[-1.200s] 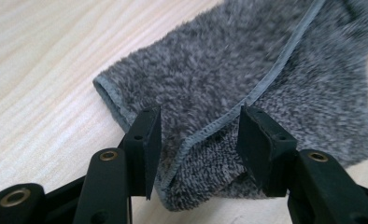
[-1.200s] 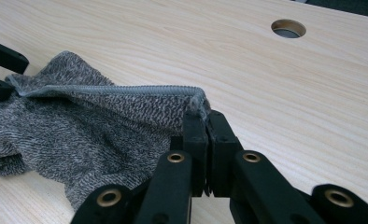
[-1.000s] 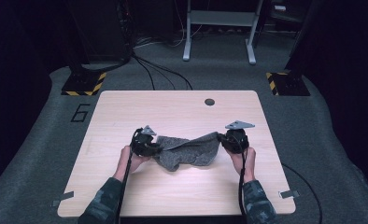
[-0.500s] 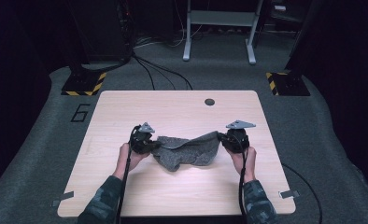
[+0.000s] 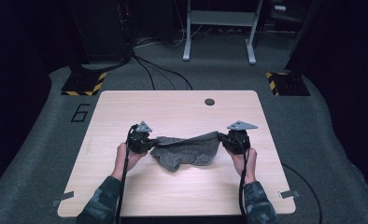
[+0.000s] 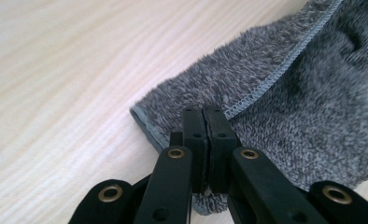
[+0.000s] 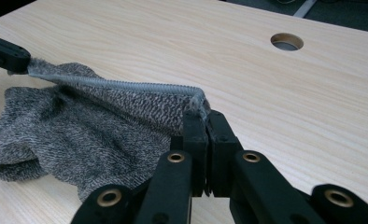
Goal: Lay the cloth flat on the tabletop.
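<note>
You have one grey cloth [image 5: 187,151] on one table [image 5: 173,112], which has one round hole [image 5: 209,101] at 12 o'clock.

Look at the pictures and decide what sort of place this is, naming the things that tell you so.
Probably a lab or recording workspace, not a home: a bare wooden table with a cable hole stands on grey carpet, with hazard-striped stand bases and loose cables on the floor behind it.

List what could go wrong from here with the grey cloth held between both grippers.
1. The left gripper pinches the grey cloth right at its corner, so it may slip out when pulled.
2. The right gripper also grips only the hem; the sagging middle may drag along the table and bunch.
</note>
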Motion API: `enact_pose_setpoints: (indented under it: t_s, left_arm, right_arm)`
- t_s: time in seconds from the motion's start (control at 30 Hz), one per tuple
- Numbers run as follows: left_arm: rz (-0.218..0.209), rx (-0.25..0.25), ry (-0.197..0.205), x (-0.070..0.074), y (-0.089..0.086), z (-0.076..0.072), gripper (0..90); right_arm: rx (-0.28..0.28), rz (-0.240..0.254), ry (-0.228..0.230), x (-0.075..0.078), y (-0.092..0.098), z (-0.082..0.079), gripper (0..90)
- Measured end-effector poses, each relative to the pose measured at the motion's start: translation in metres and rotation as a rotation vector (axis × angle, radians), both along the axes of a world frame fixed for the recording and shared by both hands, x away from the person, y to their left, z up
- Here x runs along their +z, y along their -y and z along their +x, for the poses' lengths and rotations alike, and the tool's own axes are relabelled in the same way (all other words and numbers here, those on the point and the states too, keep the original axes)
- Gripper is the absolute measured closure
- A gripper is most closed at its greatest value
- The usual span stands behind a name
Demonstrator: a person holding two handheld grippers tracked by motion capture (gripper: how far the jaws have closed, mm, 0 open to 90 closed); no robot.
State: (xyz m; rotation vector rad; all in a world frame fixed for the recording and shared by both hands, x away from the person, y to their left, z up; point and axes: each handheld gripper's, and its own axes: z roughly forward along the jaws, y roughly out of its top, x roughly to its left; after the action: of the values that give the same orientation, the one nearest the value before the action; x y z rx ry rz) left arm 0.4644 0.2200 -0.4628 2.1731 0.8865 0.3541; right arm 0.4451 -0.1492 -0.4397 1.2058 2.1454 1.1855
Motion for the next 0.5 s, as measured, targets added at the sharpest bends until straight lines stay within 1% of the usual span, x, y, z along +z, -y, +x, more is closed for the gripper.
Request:
enact_pose_setpoints:
  t_s: [0.03,0.07,0.13,0.2,0.23,0.27,0.3,0.33,0.5]
  left_arm:
    - [-0.005,0.002,0.014,0.002,-0.001,-0.002,88.8]
    - [-0.017,0.000,0.011,0.004,-0.002,-0.005,88.9]
    - [-0.024,0.001,0.025,0.008,-0.004,-0.009,89.0]
    - [-0.047,0.010,0.023,0.011,-0.006,-0.016,89.0]
    - [-0.039,0.006,0.030,0.013,-0.007,-0.019,89.0]
    - [-0.039,0.006,0.030,0.013,-0.007,-0.019,89.1]
    - [-0.044,0.003,0.035,0.017,-0.008,-0.028,89.1]
    - [-0.051,0.005,0.047,0.018,-0.009,-0.034,89.1]
    - [-0.062,-0.013,0.077,0.031,-0.014,-0.060,89.2]
  right_arm:
    - [0.003,0.002,0.004,0.001,0.000,-0.001,88.6]
    - [0.003,0.004,0.008,0.002,0.001,-0.002,88.6]
    - [0.006,0.007,0.016,0.004,0.001,-0.005,88.6]
    - [0.009,0.014,0.022,0.007,0.001,-0.010,88.6]
    - [0.012,0.017,0.024,0.009,0.001,-0.013,88.6]
    - [0.015,0.020,0.028,0.010,0.002,-0.016,88.6]
    - [0.020,0.024,0.033,0.012,0.002,-0.020,88.6]
    - [0.023,0.027,0.039,0.014,0.003,-0.025,88.6]
    - [0.039,0.058,0.067,0.023,0.010,-0.054,88.6]
